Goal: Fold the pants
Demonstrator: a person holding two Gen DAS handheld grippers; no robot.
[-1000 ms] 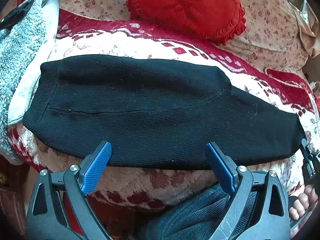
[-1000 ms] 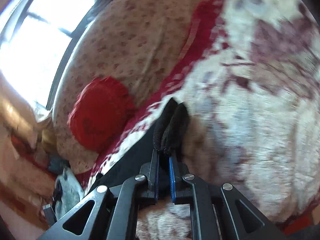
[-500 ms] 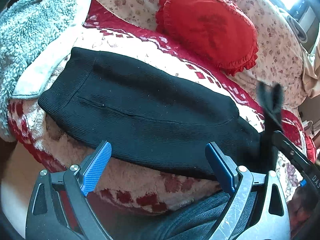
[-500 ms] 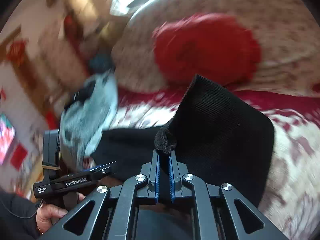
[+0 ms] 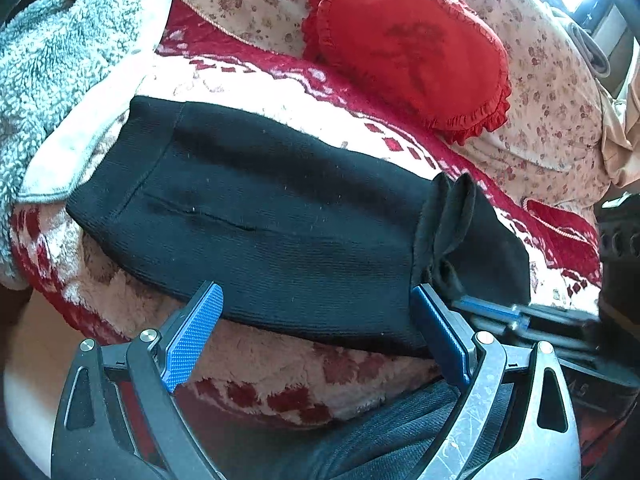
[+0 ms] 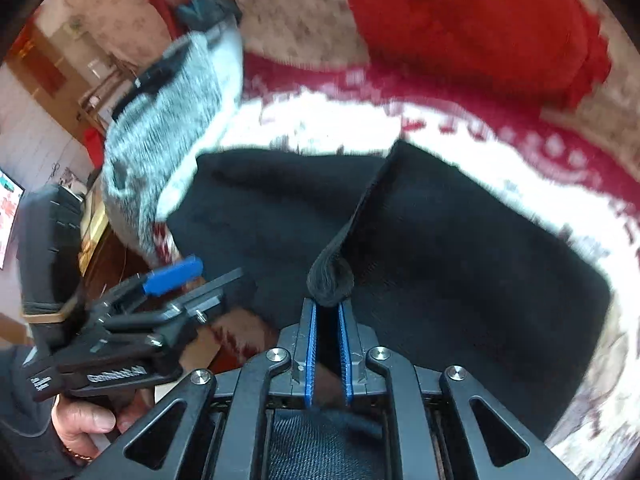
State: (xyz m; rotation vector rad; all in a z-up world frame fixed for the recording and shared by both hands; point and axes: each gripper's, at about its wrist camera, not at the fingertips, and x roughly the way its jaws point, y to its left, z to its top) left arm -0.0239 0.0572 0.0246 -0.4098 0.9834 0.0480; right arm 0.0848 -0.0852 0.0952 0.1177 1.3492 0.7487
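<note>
Pants (image 5: 280, 216) on blanket (image 5: 280, 364), before cushion (image 5: 408, 44)

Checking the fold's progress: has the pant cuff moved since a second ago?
Yes. The pant cuff, pinched in the right claw, has travelled from the far right end leftward, over the pants, below the red cushion.

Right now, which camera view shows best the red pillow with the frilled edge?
The left wrist view: the red pillow is sharp and whole there, frilled edge visible, lying on the flowered cover beyond the black pants. The right wrist view shows it blurred and cut off at the top.
</note>
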